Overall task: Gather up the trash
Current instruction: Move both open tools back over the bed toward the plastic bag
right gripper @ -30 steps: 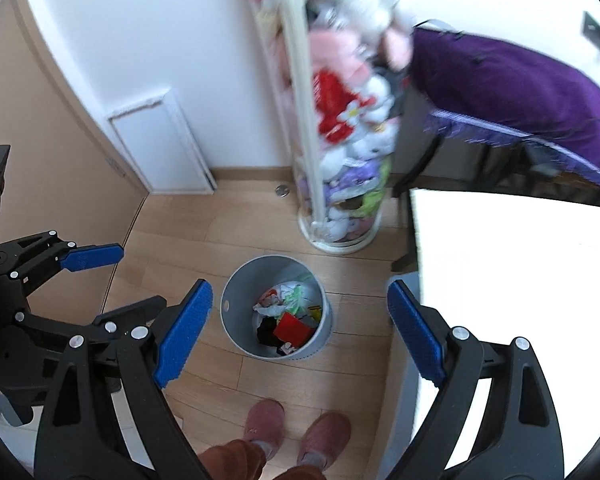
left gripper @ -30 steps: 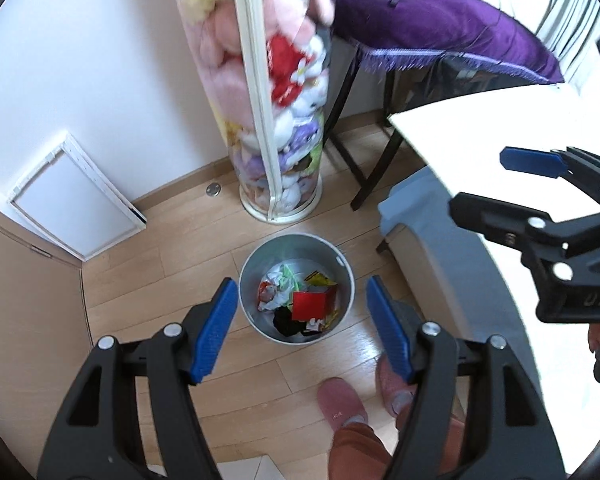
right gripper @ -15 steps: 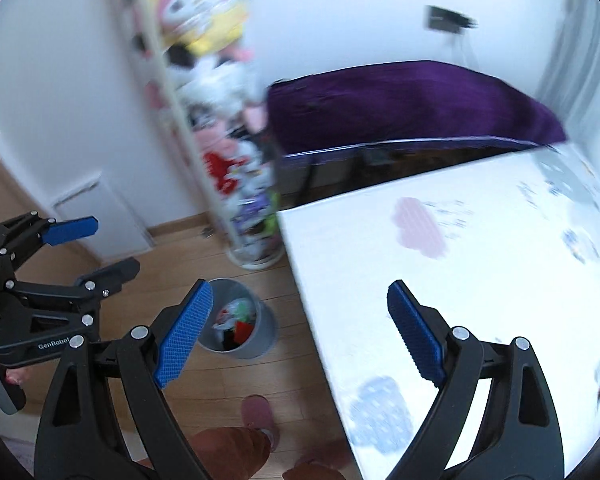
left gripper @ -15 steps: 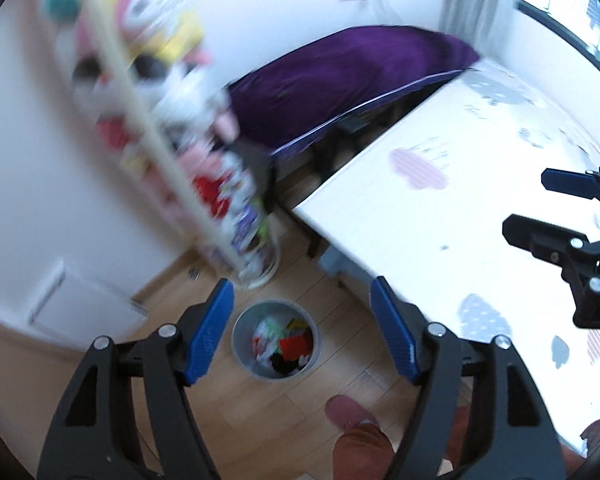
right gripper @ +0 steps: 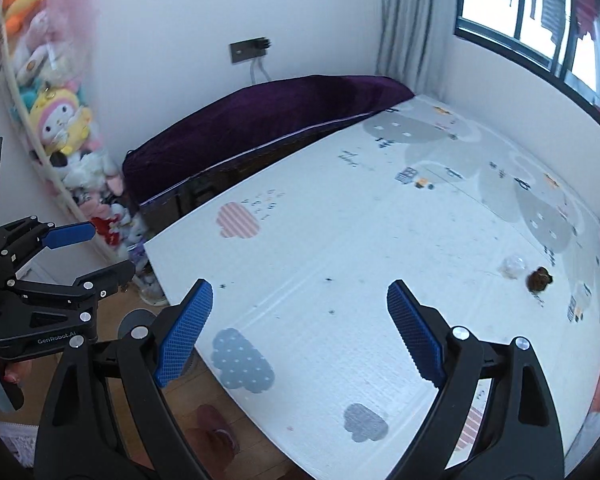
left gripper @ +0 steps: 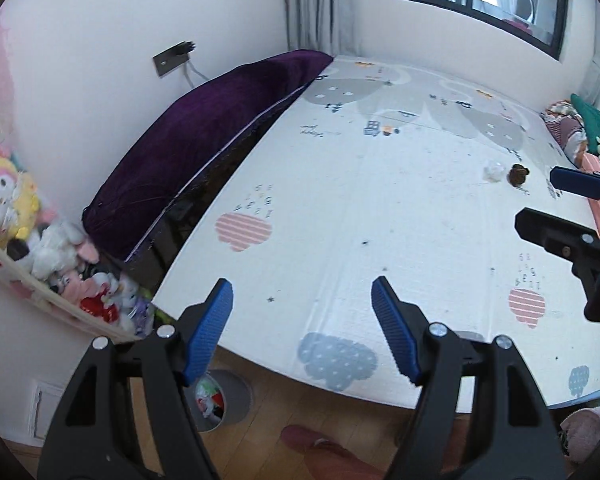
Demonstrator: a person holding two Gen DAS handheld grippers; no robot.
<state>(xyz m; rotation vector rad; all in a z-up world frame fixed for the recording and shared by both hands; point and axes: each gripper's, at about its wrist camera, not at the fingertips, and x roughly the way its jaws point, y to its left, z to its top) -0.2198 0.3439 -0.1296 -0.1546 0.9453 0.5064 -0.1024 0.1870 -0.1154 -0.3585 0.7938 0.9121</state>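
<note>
A crumpled clear-white wrapper [left gripper: 494,171] and a small brown scrap [left gripper: 518,175] lie side by side far out on the white cloud-print mat [left gripper: 380,208]; both show in the right wrist view, wrapper [right gripper: 512,267] and scrap [right gripper: 539,280]. The grey trash bin [left gripper: 224,398], holding colourful trash, stands on the wood floor below the mat's near edge. My left gripper [left gripper: 302,328] is open and empty over the mat's near edge. My right gripper [right gripper: 300,330] is open and empty, also over the mat.
A purple cushion [left gripper: 204,136] lies along the wall at the mat's far left. A tall clear tube of plush toys [right gripper: 60,128] stands beside it. Folded cloths and toys [left gripper: 580,132] sit at the far right. The person's pink slippers [right gripper: 216,436] are on the floor.
Both grippers have swung up and to the right, away from the trash bin on the floor, and now face across the mat. Both stay open and empty.
</note>
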